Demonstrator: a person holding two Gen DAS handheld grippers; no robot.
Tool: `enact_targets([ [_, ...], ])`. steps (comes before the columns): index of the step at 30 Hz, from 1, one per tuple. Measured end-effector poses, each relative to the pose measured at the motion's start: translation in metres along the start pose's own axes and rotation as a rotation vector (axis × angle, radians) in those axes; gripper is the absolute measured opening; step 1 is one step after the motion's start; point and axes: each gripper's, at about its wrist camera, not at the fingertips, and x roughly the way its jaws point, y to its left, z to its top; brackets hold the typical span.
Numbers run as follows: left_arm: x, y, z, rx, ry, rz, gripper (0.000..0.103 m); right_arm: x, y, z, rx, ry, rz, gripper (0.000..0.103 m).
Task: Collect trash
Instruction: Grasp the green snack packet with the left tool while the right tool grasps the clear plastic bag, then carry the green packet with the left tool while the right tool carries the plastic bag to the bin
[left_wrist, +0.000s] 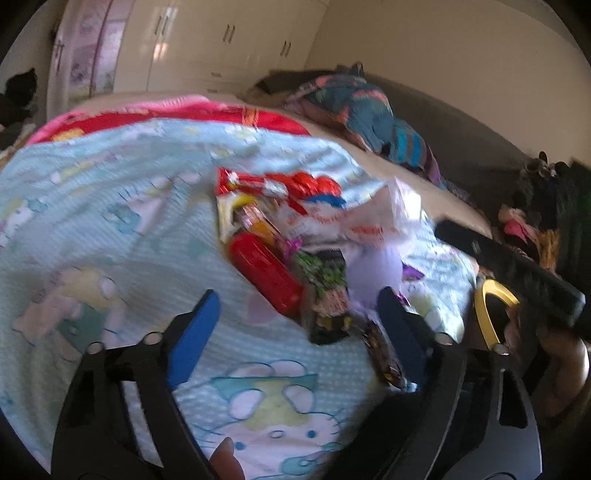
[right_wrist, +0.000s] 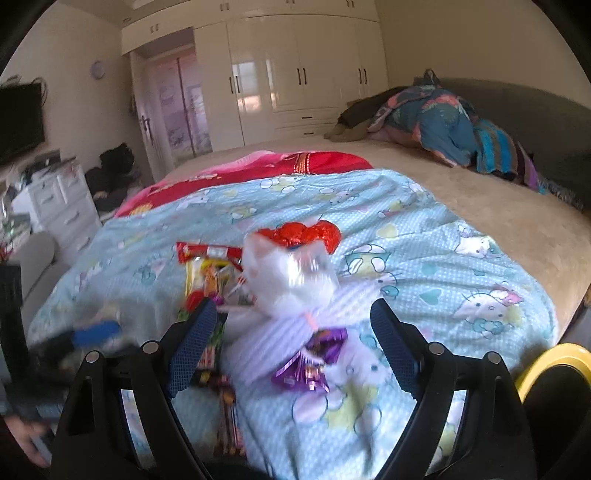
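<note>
A heap of trash lies on a light blue cartoon blanket (left_wrist: 110, 221) on the bed: a red plastic case (left_wrist: 266, 273), a green patterned wrapper (left_wrist: 325, 280), a white plastic bag (left_wrist: 365, 221), red foil wrappers (left_wrist: 314, 184) and a dark wrapper (left_wrist: 384, 354). My left gripper (left_wrist: 299, 332) is open, just in front of the heap and holding nothing. In the right wrist view the white bag (right_wrist: 291, 277), a purple foil wrapper (right_wrist: 314, 358) and the red foil (right_wrist: 299, 232) lie ahead. My right gripper (right_wrist: 291, 339) is open above the purple wrapper.
A yellow-rimmed bin (right_wrist: 554, 362) sits at the bed's right edge; its rim also shows in the left wrist view (left_wrist: 495, 291). A red blanket (right_wrist: 277, 166), piled bedding (right_wrist: 443, 122), white wardrobes (right_wrist: 295, 66) and a white dresser (right_wrist: 55, 199) surround the bed.
</note>
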Motion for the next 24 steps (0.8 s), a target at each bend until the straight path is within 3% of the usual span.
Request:
enact_targets([
  [7, 0.025, -0.005, -0.008, -0.019, 0.098, -0.04, 0.062, 0.027, -0.008, 0.016, 0.031, 0.03, 0.026, 0.083],
  [15, 0.037, -0.001, -0.01, -0.051, 0.132, -0.057, 0.049, 0.055, 0.004, 0.014, -0.011, 0.093, 0.027, 0.082],
  [16, 0.037, 0.0, -0.01, -0.053, 0.136, -0.056, 0.047, 0.057, 0.006, 0.014, -0.014, 0.092, 0.021, 0.079],
  [17, 0.038, 0.001, -0.011, -0.056, 0.141, -0.055, 0.045, 0.057, 0.007, 0.015, -0.02, 0.089, 0.013, 0.066],
  [18, 0.039, 0.001, -0.011, -0.059, 0.143, -0.055, 0.042, 0.058, 0.008, 0.015, -0.024, 0.086, 0.009, 0.062],
  [24, 0.044, 0.002, -0.013, -0.066, 0.17, -0.053, 0.024, 0.051, 0.013, 0.018, -0.042, 0.06, 0.026, 0.052],
])
